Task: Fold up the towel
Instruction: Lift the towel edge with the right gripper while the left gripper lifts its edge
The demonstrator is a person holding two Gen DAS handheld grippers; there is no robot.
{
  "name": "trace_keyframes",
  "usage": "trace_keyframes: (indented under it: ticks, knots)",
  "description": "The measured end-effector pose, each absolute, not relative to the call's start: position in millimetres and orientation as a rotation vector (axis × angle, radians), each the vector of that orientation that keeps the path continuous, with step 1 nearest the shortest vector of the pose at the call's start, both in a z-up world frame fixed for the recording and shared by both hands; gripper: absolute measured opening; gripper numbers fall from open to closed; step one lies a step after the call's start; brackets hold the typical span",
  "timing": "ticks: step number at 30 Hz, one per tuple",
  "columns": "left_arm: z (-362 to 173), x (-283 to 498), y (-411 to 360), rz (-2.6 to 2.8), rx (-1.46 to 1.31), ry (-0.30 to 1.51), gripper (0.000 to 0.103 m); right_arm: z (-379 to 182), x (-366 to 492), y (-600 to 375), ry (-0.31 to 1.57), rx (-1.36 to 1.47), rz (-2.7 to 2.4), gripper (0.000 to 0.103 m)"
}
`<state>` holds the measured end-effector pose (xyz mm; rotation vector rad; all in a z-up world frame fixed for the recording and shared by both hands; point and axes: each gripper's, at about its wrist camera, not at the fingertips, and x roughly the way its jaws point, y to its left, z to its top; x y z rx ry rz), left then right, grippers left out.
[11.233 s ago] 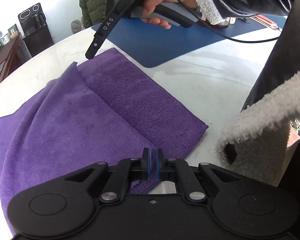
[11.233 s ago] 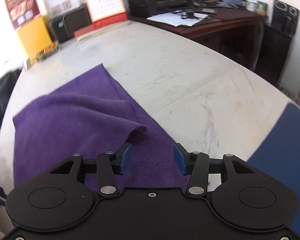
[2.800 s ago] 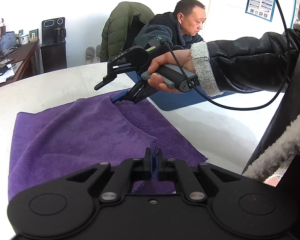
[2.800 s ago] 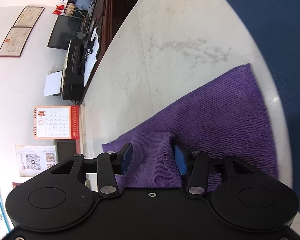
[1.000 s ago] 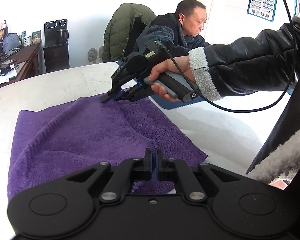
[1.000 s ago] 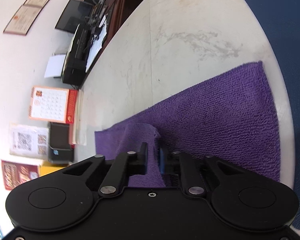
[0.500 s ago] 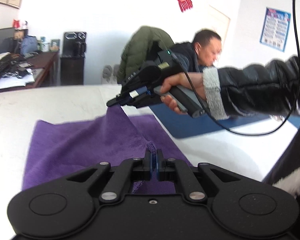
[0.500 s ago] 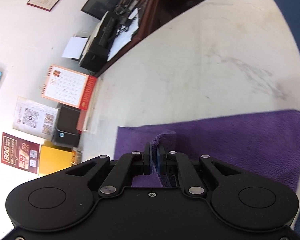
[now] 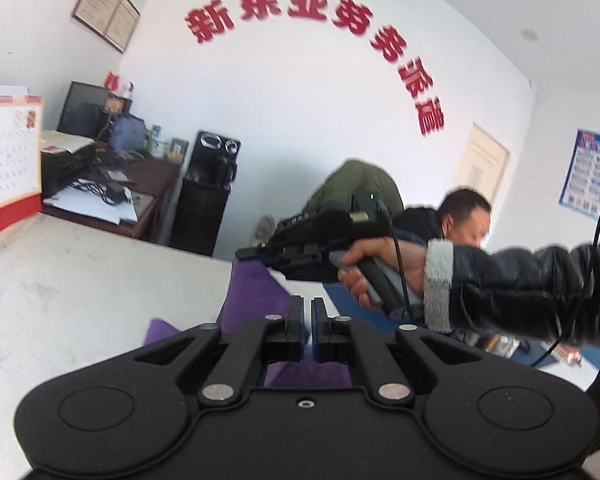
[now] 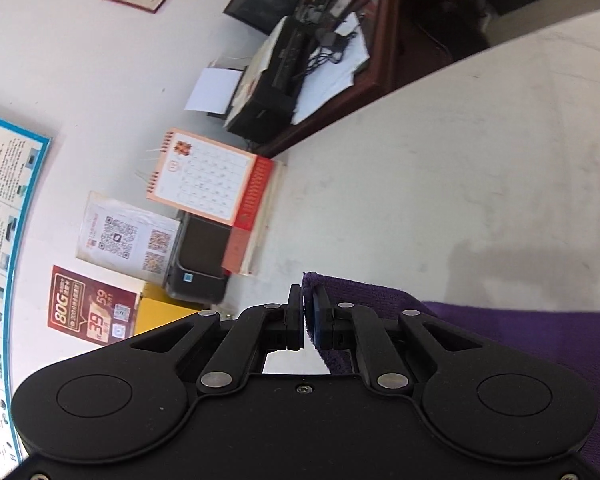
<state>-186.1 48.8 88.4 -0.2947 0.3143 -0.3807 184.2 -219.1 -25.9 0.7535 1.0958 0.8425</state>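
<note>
- Here, the left claw has its jaws drawn narrow, pinching a fold of the purple towel between the pads.
- From that grip the towel runs up and away to the right claw, which shows in the left wrist view clamped on another part of its edge, so the cloth hangs lifted between the two.
- Seen from its own camera, the right claw is likewise nearly closed on the towel; a corner pokes up just past the pads and the rest drapes off to the right of that claw.
- Beyond the towel lies the pale bench, its surface bare near the cloth.
- A hand in a dark sleeve grips the right claw's handle.
- A blue mat lies on the bench just beyond the towel, below that hand.
- A red desk calendar stands at the bench's far edge, well apart from the towel.
</note>
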Motion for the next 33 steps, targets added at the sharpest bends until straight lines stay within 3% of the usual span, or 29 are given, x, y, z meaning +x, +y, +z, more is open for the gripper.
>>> trace_keyframes:
  ticks: [8,19,24,33]
  knots:
    - [112.5,-189.0,58.9,-0.374,-0.295,0.255,0.003,13.1,196.9,-184.9,1.048,0.745,0.934,0.006]
    - [27.3,-176.1,16.8,-0.323,-0.156,0.582,0.004,-25.9,180.5,-236.8,1.074,0.824,0.832,0.006]
    - [-13.7,-163.9,-22.1,-0.299,0.142,0.668,0.005,-53.8,171.7,-273.2,1.101,0.876,0.753,0.006]
    - [-77.1,-155.0,-56.6,-0.376,0.865,0.596,0.008,-75.5,172.1,-289.2,1.127,0.904,0.724,0.006]
